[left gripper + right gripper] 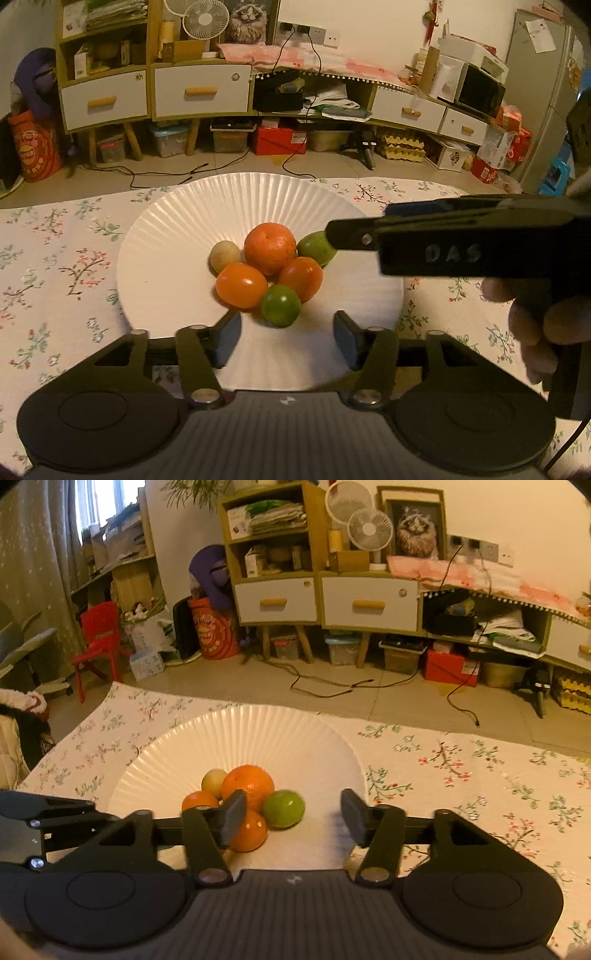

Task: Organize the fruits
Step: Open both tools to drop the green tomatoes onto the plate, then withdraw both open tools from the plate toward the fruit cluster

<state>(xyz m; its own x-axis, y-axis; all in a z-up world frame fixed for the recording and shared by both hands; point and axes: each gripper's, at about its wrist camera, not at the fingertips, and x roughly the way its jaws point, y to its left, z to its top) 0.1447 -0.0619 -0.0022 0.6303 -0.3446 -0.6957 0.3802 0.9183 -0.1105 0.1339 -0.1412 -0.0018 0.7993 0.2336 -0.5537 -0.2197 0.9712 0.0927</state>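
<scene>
White ribbed plate (192, 206) holds six clustered fruits (270, 248) (orange, green, tan).

My left wrist camera looked down along its gripper (286, 338), close over the plate (184, 221). My right one faced the same plate (258, 734) from further right. Both shared the fruit pile (271, 271) and cabinets (201, 90).

Fruits (271, 271) clustered on plate (177, 229), plate on table (55, 258), apparently near its far edge
</scene>
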